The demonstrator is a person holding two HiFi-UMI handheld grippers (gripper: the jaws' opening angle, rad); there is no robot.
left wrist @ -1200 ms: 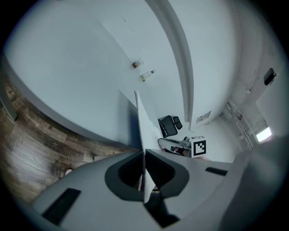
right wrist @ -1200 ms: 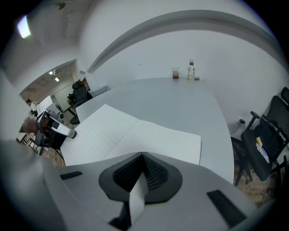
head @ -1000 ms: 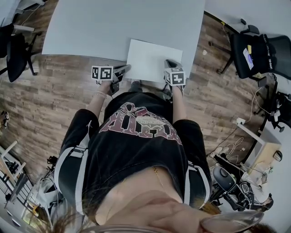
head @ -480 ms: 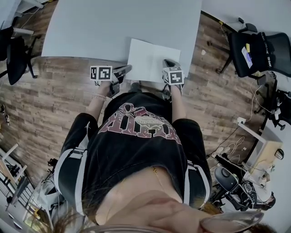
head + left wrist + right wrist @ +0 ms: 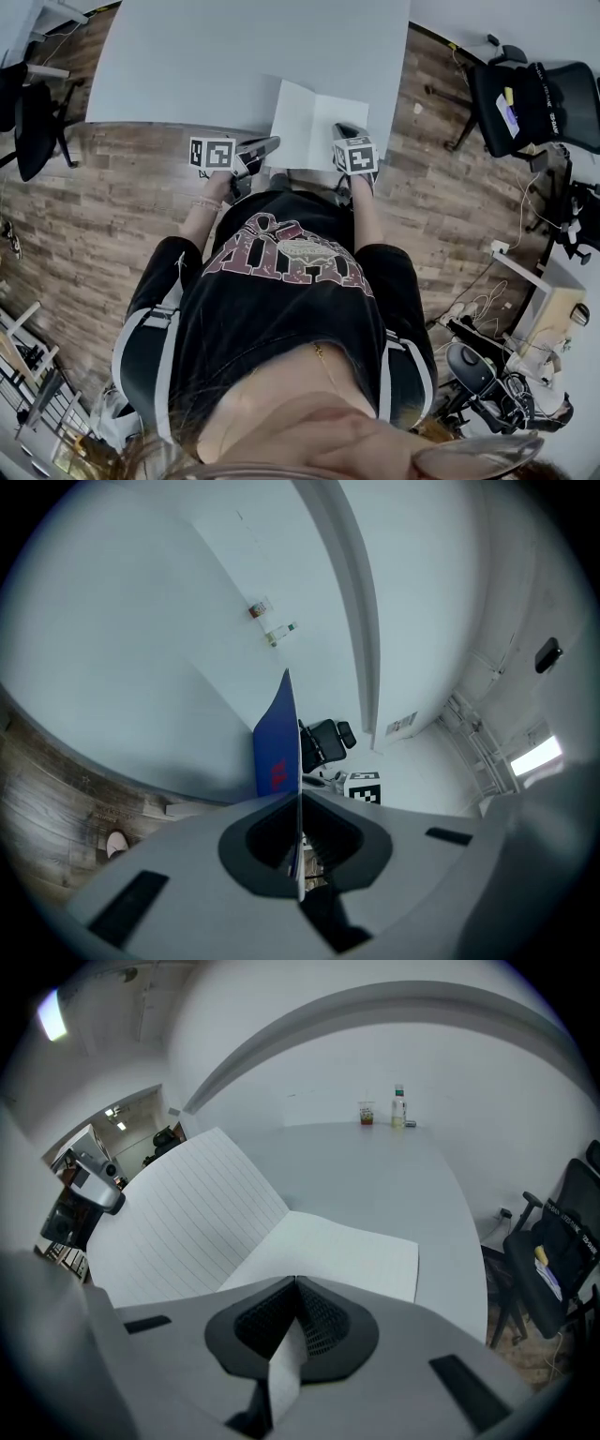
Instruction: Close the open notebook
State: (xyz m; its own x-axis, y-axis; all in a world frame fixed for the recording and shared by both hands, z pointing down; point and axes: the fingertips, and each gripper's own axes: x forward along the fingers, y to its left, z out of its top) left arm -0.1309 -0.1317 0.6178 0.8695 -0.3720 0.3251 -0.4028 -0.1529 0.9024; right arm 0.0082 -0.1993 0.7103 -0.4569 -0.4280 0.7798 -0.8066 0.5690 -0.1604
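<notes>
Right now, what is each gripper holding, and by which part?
The notebook: the left gripper pinches the edge of its raised blue cover, the right gripper the edge of the flat right-hand page.

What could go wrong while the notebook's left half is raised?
The left hand-held gripper pinches only the thin edge of the blue cover, which may slip and drop open. The right hand-held gripper clamps the right page; the closing cover could hit it or crease the paper.
</notes>
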